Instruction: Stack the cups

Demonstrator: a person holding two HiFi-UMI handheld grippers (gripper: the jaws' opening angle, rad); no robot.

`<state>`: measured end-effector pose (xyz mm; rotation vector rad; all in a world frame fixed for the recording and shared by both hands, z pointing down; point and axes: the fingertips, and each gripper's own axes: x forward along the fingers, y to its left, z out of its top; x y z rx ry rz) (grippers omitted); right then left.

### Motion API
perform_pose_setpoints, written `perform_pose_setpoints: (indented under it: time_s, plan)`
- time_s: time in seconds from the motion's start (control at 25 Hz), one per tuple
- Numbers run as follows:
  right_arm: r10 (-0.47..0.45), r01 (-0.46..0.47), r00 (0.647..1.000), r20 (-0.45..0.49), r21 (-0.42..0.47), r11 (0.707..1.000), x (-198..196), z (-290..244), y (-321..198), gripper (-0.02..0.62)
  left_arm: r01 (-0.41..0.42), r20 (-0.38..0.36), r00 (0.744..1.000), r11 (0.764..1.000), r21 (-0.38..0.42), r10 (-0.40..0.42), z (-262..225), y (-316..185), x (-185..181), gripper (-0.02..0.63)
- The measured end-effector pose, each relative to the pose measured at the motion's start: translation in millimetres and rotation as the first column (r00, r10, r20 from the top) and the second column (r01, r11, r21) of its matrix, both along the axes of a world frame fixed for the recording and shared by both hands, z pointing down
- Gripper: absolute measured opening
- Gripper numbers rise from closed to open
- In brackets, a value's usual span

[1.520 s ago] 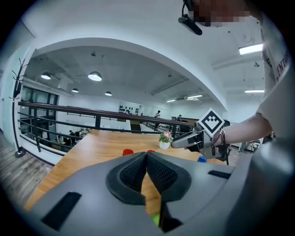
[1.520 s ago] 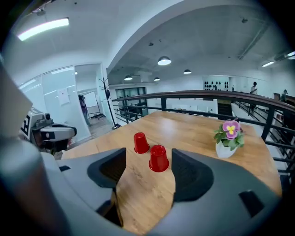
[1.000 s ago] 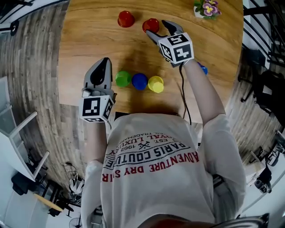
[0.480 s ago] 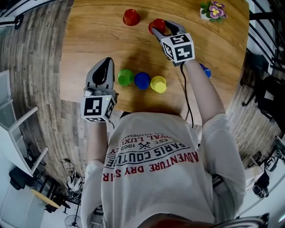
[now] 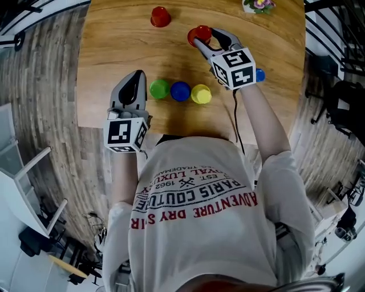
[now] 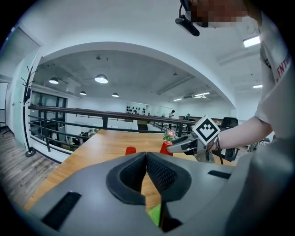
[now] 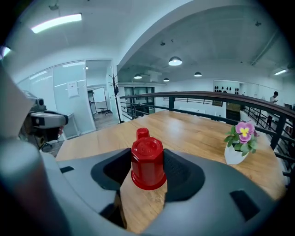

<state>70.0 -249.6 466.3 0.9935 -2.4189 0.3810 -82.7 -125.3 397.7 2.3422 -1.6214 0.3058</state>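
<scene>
Head view: the right gripper (image 5: pixel 201 40), at 1 o'clock on the table, has just been closing its jaws around the near red cup (image 5: pixel 199 33). The far red cup (image 5: pixel 160 16) stands at 11 o'clock.
Left gripper view: the left gripper (image 6: pixel 146 156) has its jaws together and holds nothing. The green cup (image 6: pixel 155 215) shows at 6 o'clock.
Right gripper view: the pads press both sides of the near red cup. It looks ready to stack on the far red cup at 12 o'clock.

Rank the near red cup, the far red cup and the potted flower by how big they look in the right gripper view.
1. near red cup: largest, but it sits closest to the camera.
2. potted flower.
3. far red cup: smallest. It stands farther off, so the two cups may really be the same size.
</scene>
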Motion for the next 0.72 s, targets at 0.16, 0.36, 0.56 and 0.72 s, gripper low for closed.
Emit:
perform_pose_setpoints:
  time_s: [0.16, 0.36, 0.56, 0.72]
  plan:
    - [0.02, -0.02, 0.999, 0.044, -0.005, 1.0, 3.7, -21.8, 36.9, 0.233, -0.045, -0.002, 0.999, 0.999, 0.021, 0.045, -8.1, 14.5, 4.8, 0.017]
    - [0.016, -0.016, 0.997, 0.075, 0.006, 1.0, -2.8, -41.8, 83.8, 0.233, -0.087, -0.005, 0.996, 0.996, 0.037, 0.087, -15.9, 36.5, 7.9, 0.017]
    - [-0.01, 0.009, 0.997, 0.083, 0.012, 1.0, -21.5, -48.1, 125.2, 0.235, -0.101, -0.013, 0.995, 0.994, 0.043, 0.102, -17.9, 58.6, 2.4, 0.017]
    - [-0.021, 0.021, 0.997, 0.075, 0.002, 1.0, -37.3, -43.9, 147.2, 0.235, -0.103, -0.02, 0.994, 0.993, 0.049, 0.104, -18.5, 70.4, -5.7, 0.017]
